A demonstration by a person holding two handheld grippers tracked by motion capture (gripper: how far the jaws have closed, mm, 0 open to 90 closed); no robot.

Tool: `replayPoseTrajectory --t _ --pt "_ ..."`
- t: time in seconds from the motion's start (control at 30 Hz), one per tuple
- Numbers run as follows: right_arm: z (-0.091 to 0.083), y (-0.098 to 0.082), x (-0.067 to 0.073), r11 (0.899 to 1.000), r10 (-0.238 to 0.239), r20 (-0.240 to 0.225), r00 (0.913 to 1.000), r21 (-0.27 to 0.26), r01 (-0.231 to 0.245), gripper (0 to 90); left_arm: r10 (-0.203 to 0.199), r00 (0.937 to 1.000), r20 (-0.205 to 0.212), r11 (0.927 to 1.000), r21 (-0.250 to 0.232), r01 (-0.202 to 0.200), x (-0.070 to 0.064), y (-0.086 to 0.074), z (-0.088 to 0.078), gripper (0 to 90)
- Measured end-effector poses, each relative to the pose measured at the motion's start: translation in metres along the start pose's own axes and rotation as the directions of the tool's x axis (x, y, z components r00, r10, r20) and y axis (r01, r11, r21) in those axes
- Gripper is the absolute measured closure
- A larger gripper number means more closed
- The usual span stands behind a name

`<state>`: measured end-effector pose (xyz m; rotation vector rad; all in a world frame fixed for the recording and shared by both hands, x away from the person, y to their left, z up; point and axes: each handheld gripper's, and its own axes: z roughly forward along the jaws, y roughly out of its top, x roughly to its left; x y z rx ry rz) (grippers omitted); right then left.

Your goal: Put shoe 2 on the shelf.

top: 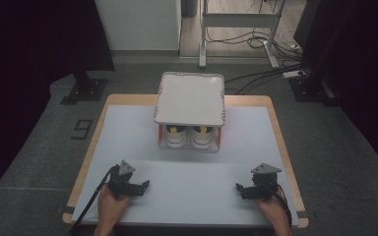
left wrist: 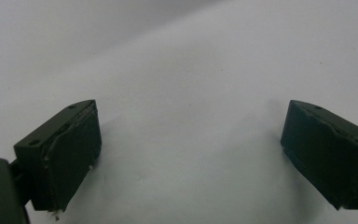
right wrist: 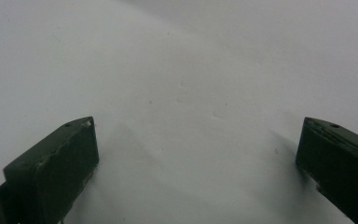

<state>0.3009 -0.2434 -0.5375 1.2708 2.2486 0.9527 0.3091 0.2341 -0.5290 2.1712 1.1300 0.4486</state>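
Left gripper [top: 145, 185] and right gripper [top: 238, 187] rest on the desk [top: 197, 196]. Fingers of both stand wide apart, empty. The shoe rack [top: 190, 114] sits well beyond them.

White tray [top: 189, 98], white mat [top: 187, 182], black grippers.

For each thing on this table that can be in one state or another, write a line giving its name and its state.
left gripper: open, nothing between its jaws, resting low over the white mat.
right gripper: open, nothing between its jaws, low over the mat.
white lid: lying flat on top of the clear box, closed.
clear box: upright at the middle of the mat, holding two white shoes side by side.
white mat: spread flat.
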Motion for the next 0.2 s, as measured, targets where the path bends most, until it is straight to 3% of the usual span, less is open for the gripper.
replayPoseTrajectory --t 0.2 --pt "-0.0002 -0.0009 0.0001 1.000 -0.002 0.000 1.0000 -0.003 0.002 0.0 0.003 1.0000 -0.001 1.0000 0.002 -0.003 -0.0002 0.0000 -0.0001 4.9"
